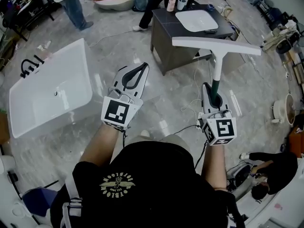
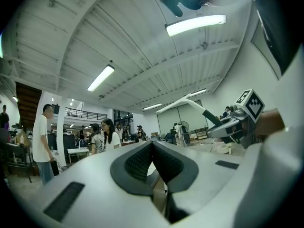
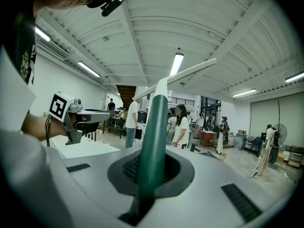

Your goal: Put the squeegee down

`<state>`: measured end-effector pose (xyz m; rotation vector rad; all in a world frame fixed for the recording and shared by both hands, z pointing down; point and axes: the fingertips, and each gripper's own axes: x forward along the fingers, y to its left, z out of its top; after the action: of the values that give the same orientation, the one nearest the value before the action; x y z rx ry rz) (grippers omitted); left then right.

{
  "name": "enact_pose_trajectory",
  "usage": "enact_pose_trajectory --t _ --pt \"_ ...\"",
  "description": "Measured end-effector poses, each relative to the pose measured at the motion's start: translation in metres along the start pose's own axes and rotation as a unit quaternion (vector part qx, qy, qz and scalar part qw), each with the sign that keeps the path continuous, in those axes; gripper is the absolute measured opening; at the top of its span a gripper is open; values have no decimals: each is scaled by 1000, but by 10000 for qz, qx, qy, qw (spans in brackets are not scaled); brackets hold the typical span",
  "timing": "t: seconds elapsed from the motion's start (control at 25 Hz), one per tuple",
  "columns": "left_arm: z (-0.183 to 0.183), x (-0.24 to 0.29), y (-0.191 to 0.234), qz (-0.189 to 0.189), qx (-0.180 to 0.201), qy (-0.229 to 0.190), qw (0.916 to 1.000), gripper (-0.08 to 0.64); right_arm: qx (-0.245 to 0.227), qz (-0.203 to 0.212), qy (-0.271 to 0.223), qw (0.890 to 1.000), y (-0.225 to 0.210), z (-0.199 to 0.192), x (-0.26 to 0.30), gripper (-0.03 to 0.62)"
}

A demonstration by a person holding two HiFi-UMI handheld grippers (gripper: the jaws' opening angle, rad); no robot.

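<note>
- Grippers: two, one per hand, each white moulded plastic with a black-and-white square-marker cube at the rear.
- Left gripper point(image 1: 141, 68): black ribbed pads of the tongs meet at the tip, with nothing between them.
- Right gripper point(image 1: 212, 97): tongs clamped on the dark green grip of the one squeegee point(image 1: 216, 56).
- Squeegee: T-shaped. It has a round, smooth green grip, then a white plastic stem, then a long, straight white blade bar across the far end. It is held in the air over the floor, blade end away from the person. In the head view the bar crosses the front of the table point(image 1: 166, 49).
- Table: one, a dark, boxy cabinet. On top sits one white, glossy, rounded-square basin point(image 1: 196, 20).
- Bathtub point(image 1: 47, 96): one, white, rectangular and glossy. It stands on the floor to the left, with one black tap fitting point(image 1: 31, 65) at its far corner.
- Floor point(image 1: 156, 113): polished grey marble-pattern slabs. Thin cables trail across it.
</note>
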<state>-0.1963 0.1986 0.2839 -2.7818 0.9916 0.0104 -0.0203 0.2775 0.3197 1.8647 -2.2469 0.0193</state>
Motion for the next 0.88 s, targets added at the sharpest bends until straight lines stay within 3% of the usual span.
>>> enact_pose_trajectory --t 0.36,0.72,0.88 --pt "-13 27 9 -169 7 189 9997 23 140 -136 92 9998 -19 -7 16 28" --pt "-26 72 22 -13 -45 126 9999 23 127 -18 119 9998 -57 -13 51 28" --pt "-34 95 30 38 26 312 9995 23 181 38 107 9998 -77 -16 68 28"
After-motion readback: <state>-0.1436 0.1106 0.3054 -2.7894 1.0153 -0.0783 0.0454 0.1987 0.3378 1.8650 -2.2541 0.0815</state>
